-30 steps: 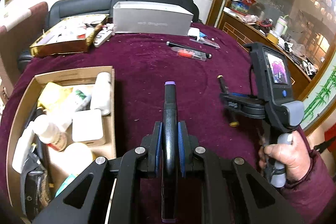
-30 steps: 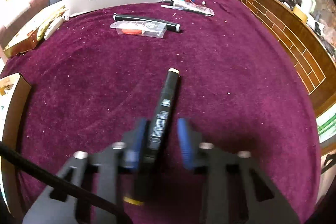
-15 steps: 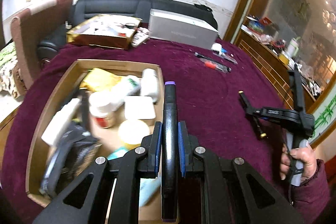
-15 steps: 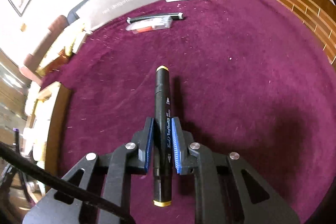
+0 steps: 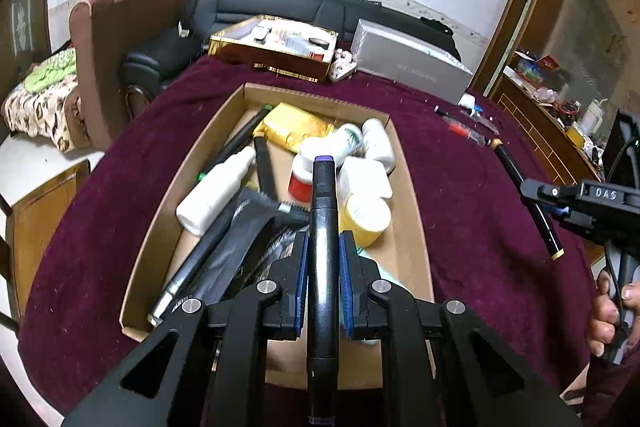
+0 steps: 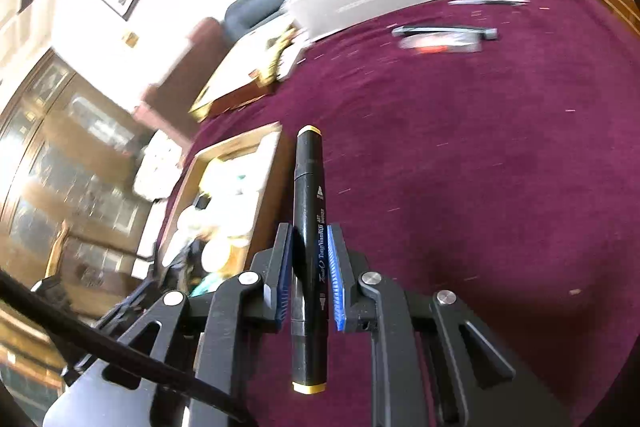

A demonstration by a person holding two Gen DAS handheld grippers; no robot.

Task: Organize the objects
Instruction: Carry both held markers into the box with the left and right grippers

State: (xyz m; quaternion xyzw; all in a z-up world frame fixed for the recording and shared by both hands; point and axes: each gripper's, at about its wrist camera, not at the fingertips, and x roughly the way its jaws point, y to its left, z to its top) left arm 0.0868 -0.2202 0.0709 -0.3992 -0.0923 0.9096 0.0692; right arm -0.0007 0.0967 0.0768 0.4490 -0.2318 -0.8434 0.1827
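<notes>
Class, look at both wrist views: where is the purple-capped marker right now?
In the left wrist view, the purple-capped marker is clamped in the left gripper, above the cardboard box, its tip over the red-and-white bottle.

Two grippers, left [image 5: 323,279] and right [image 6: 308,277], with one black marker in each – a purple-capped marker [image 5: 323,227] and a yellow-capped marker [image 6: 309,227]. One cardboard tray [image 5: 412,227] on the tabletop [image 5: 472,211], one gold box [image 5: 276,49], one grey box [image 5: 412,67] – and one more black pen [image 6: 444,31] lying beside a clear packet [image 6: 440,45].
</notes>
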